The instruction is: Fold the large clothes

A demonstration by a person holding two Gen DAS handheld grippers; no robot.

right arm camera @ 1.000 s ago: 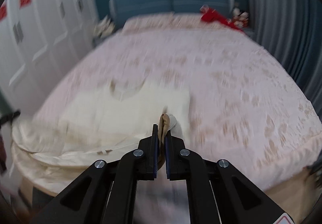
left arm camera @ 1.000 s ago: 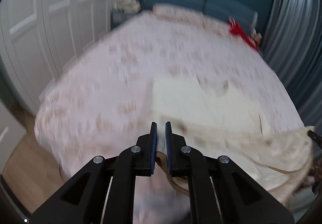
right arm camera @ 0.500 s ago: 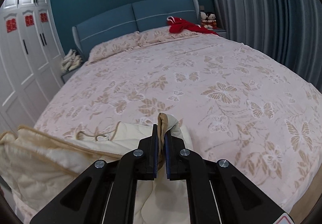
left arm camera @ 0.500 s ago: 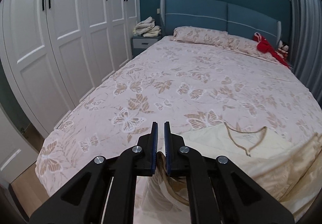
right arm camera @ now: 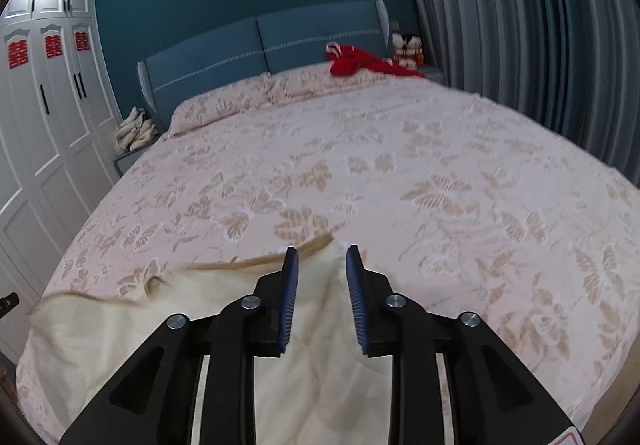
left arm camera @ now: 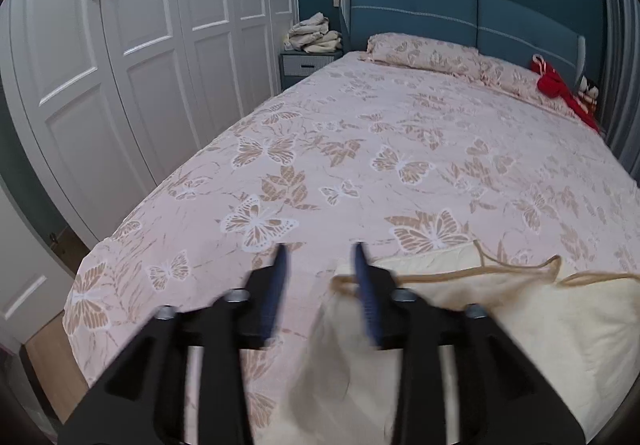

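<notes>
Teal-walled bedroom, pink butterfly-print bedspread [left arm camera: 360, 149]: cream quilted garment with tan piping [right arm camera: 168, 345] now laid at the foot edge, after being carried in pinched half a second ago. Left gripper [left arm camera: 320, 257] and right gripper [right arm camera: 322, 259] both opening, part-way wide, cloth slipping free between the right's jaws and beside the left's. Looks like a fold just laid; next, regrip for another.

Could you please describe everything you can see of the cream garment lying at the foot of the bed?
The cream garment is a soft, quilted-looking cloth edged in tan piping, with a tan neckline loop. It lies spread and slightly rumpled on the butterfly-print bedspread, one end draping over the foot edge. Both claws are opening; a corner sits loose between the right claw pads.
</notes>
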